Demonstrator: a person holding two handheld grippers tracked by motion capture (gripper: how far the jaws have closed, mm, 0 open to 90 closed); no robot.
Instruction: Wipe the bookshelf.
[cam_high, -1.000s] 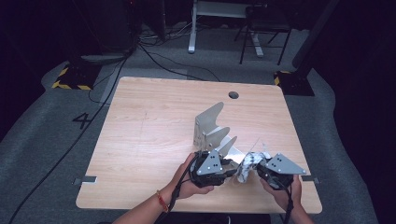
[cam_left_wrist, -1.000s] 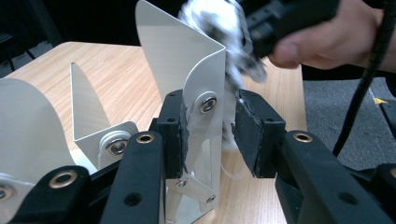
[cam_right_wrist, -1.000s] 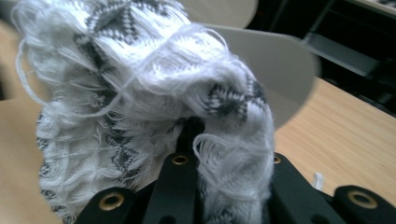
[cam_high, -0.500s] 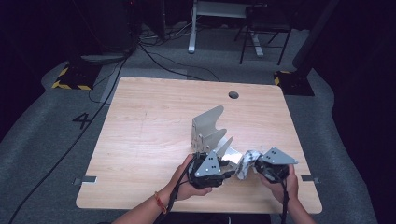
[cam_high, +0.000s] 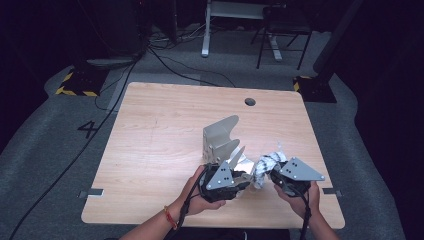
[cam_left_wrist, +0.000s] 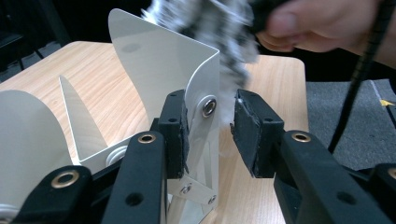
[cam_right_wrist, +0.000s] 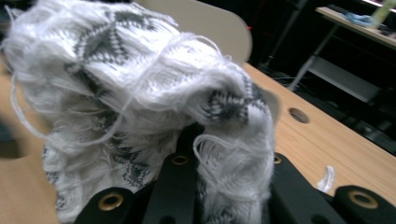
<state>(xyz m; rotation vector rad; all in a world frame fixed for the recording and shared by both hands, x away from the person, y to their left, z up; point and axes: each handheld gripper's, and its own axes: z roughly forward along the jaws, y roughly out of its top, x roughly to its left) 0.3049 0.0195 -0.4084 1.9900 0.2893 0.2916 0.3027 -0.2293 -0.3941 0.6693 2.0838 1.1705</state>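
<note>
A bent grey metal bracket (cam_high: 220, 132) stands upright near the middle of the wooden table (cam_high: 160, 135). My left gripper (cam_high: 242, 172) is at its near side. In the left gripper view the bracket's riveted edge (cam_left_wrist: 159, 60) lies between the jaws of my left gripper (cam_left_wrist: 212, 105); the left pad (cam_left_wrist: 183, 135) is against it and the right pad stands off it. My right gripper (cam_high: 274, 174) is shut on a white and grey knitted sock (cam_high: 267, 162), held just right of the bracket. The sock (cam_right_wrist: 140, 79) drapes over the jaws of the right gripper (cam_right_wrist: 229, 158) and hangs blurred above the left jaws (cam_left_wrist: 219, 28).
A round cable hole (cam_high: 250, 102) sits near the table's far edge. A small clear plastic scrap (cam_right_wrist: 327, 177) lies on the wood to the right. Chair and desk legs (cam_high: 270, 45) and floor cables (cam_high: 165, 60) lie beyond the table.
My right gripper has lifted the sock a little and brought it closer to the bracket. The left gripper and the bracket have stayed where they were.
</note>
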